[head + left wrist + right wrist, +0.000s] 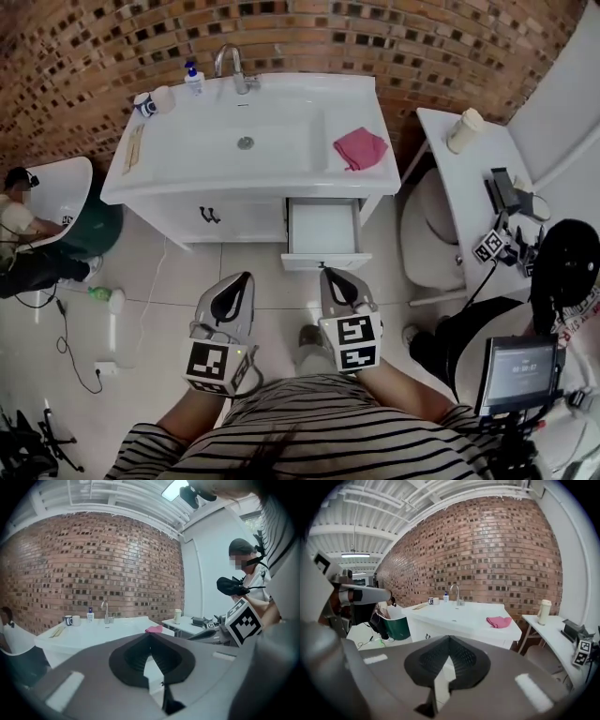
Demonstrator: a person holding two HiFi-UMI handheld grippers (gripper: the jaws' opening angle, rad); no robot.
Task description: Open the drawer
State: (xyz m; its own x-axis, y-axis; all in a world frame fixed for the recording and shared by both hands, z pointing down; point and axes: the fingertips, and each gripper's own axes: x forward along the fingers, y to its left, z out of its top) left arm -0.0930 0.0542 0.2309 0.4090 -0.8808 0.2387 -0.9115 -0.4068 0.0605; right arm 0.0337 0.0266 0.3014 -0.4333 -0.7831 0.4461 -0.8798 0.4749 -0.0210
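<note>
jaws: left gripper [246, 277] and right gripper [326, 273] both pressed tip to tip, nothing between | drawer [323, 228]: just ahead of the right jaws; left gripper sits further aside | drawer already stands pulled out of the vanity [234, 217], front panel facing the person; slide axis runs front-to-back

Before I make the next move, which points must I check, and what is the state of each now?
1. White drawer pulled out of the white vanity cabinet: ok, it stands open.
2. Drawer at its full travel: cannot tell.
3. Left gripper free: ok, fingers together, holding nothing.
4. Right gripper free: ok, fingers together, apart from the drawer front.
5. Pink folded cloth out of the way: ok, it lies on the countertop.
</note>
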